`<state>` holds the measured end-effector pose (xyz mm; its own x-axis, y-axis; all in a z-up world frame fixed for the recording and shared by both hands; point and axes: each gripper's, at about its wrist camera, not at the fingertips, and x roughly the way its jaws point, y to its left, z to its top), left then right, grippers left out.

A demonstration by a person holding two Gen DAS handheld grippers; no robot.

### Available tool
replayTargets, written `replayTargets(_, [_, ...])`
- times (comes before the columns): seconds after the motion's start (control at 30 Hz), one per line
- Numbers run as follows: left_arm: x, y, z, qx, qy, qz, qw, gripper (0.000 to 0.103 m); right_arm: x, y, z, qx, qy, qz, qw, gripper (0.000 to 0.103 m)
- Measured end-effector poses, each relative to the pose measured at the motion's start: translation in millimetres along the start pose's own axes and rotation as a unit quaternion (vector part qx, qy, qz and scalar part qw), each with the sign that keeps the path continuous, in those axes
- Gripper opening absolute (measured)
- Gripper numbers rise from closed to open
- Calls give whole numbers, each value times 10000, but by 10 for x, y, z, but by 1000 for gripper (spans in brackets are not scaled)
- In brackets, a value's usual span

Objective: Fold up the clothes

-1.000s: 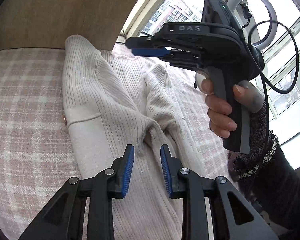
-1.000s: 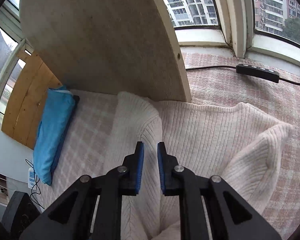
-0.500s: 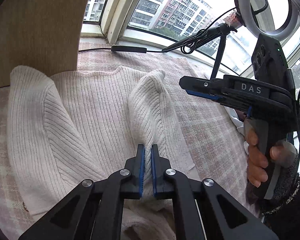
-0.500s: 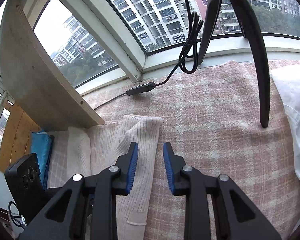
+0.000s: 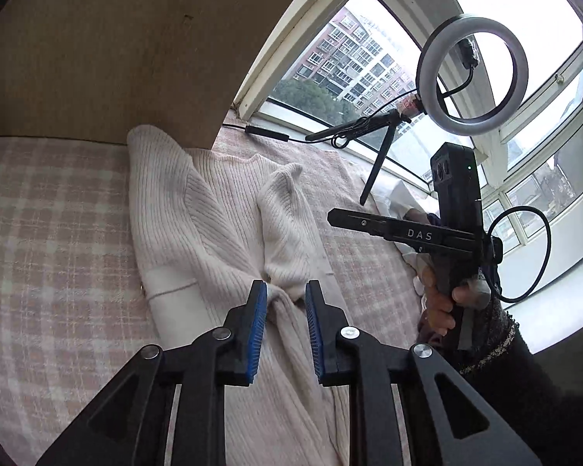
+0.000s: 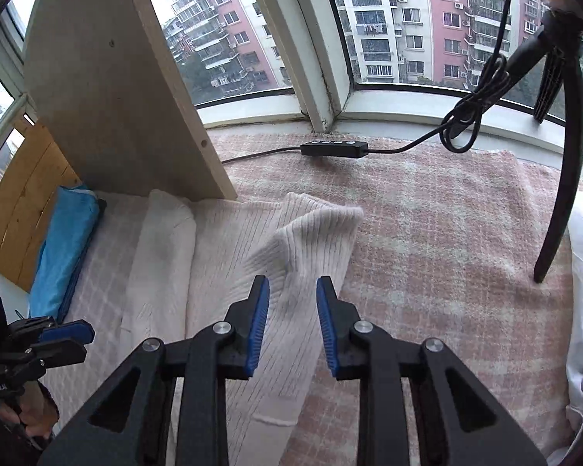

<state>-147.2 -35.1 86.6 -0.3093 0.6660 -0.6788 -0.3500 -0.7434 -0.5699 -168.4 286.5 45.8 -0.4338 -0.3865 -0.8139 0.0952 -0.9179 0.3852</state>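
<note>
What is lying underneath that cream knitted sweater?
The sweater lies on a pink and white checked blanket, which spreads out on every side of it. Whatever is beneath the blanket, or directly under the sweater's folded layers, is covered and cannot be seen.

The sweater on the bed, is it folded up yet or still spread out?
Partly folded. The cream sweater lies on the checked blanket, with one sleeve turned in over its body, but it is still long, not a neat bundle.

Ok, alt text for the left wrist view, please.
The left gripper, its jaws opening, frames a bunched fold of a cream ribbed sweater lying on a pink plaid blanket. To the right a hand holds the right gripper above the blanket, before a ring light by the window.
</note>
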Motion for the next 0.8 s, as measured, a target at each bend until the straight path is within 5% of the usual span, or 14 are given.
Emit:
replayTargets(0.07, [-155, 39, -310, -53, 256, -18, 9997, 18, -85, 110, -360, 60, 446, 513, 9977, 25])
replayTargets(0.13, [-292, 46, -585, -107, 393, -3, 9992, 18, -110, 322, -766, -100, 757, 556, 9955, 25])
replayTargets(0.33, [-359, -151, -1103, -127, 758, -12, 9970, 18, 151, 678, -1252, -212, 656, 140, 9975, 26])
replayTargets(0.6, [-261, -640, -1825, 864, 1178, 29, 9893, 18, -666, 823, -1811, 172, 152, 573, 9981, 27])
replayTargets(0.7, [41, -672, -2050, 1039, 1546, 153, 9824, 18, -423, 931, -2101, 247, 416, 433, 9979, 27])
replayTargets(0.8, [-190, -727, -2126, 1196, 1350, 266, 9832, 18, -417, 1006, -2447, 332, 693, 542, 9956, 25])
